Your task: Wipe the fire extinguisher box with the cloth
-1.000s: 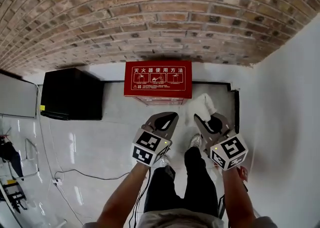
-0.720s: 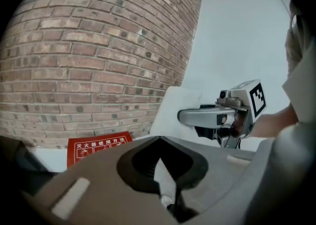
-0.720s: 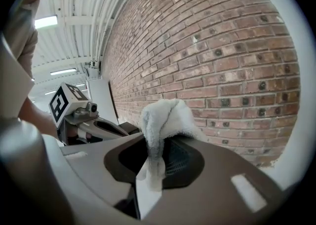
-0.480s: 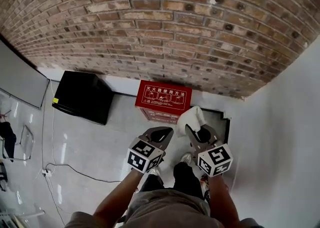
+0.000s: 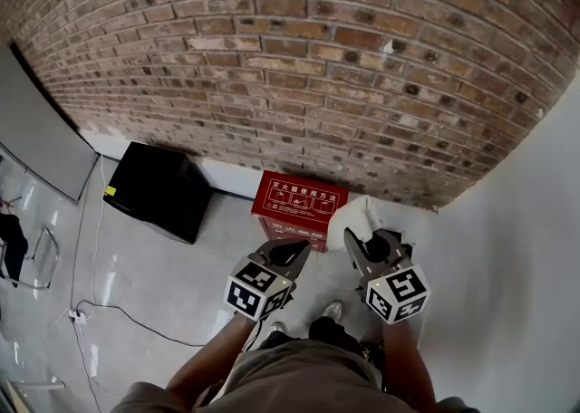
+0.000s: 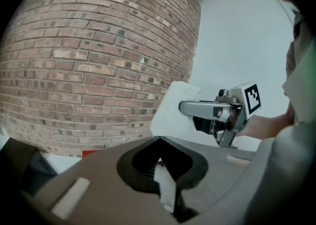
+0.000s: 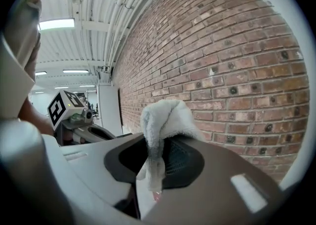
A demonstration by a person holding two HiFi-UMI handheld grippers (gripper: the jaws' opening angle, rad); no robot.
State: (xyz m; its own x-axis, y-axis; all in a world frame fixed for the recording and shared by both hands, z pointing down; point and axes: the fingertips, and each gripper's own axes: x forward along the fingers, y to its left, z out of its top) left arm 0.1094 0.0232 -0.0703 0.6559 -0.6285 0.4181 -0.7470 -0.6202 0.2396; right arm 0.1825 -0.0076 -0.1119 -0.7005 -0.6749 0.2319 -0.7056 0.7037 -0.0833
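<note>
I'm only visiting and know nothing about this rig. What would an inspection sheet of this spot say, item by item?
Surface: pale, glossy floor.
Job's things: the red fire extinguisher box stands on the floor against the brick wall. The white cloth is held up in the air, off the box.
Clutter: a black box sits left of the red one, apart from it.
Grippers: left gripper, jaws together with nothing between them. Right gripper, jaws clamped on the cloth.
Cables: a thin dark cable snakes over the floor at the left.
Surroundings: brick wall ahead, plain white wall at the right.
</note>
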